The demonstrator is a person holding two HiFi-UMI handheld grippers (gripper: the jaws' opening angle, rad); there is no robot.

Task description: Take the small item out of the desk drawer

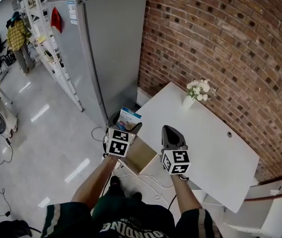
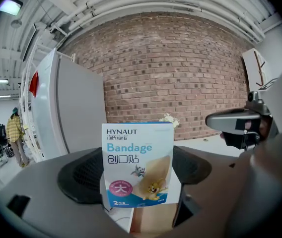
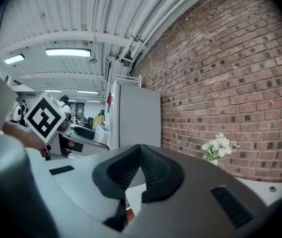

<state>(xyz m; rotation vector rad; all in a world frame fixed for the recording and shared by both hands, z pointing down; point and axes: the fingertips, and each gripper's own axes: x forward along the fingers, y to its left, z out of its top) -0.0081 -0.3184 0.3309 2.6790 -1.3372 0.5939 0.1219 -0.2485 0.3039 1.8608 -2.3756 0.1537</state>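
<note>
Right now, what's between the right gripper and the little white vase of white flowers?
Nothing: the head view shows only bare white desk top between right gripper and white flower vase.

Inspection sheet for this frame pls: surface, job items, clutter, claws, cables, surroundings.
Surface: white desk, mostly bare.
Job's things: bandage box held up clear of the drawer, which stands open at the desk's edge.
Clutter: vase of white flowers on the desk near the wall.
Grippers: left claw shut on the bandage box; right claw shut, empty.
Cables: white cable on the floor by the desk.
Surroundings: brick wall, grey cabinet, person far off.
</note>
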